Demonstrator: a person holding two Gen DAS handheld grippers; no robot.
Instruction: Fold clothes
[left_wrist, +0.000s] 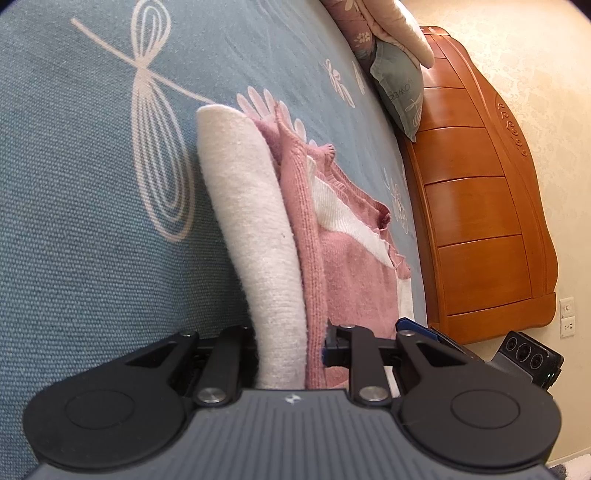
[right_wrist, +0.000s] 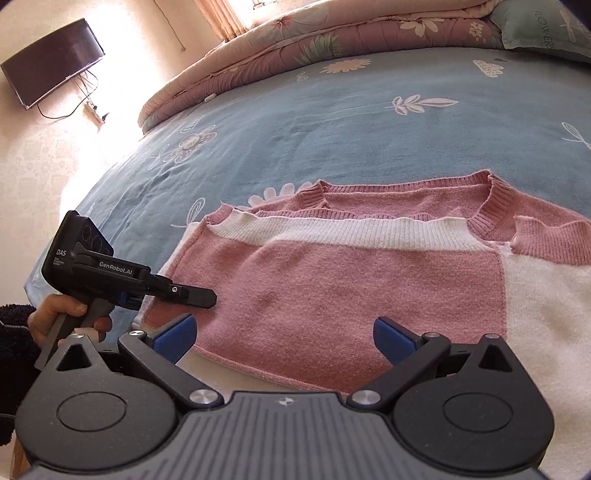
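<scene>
I am seeing the pink and white sweater (right_wrist: 347, 280) lying on the blue bed (right_wrist: 295, 125), its right white part running out of view. My left hand-held gripper (left_wrist: 288, 343) is clenching a raised fold of it, pads buried in the knit. My right hand-held gripper (right_wrist: 284, 336) is hanging released over the hem, blue pads (right_wrist: 177, 338) spread apart.
</scene>
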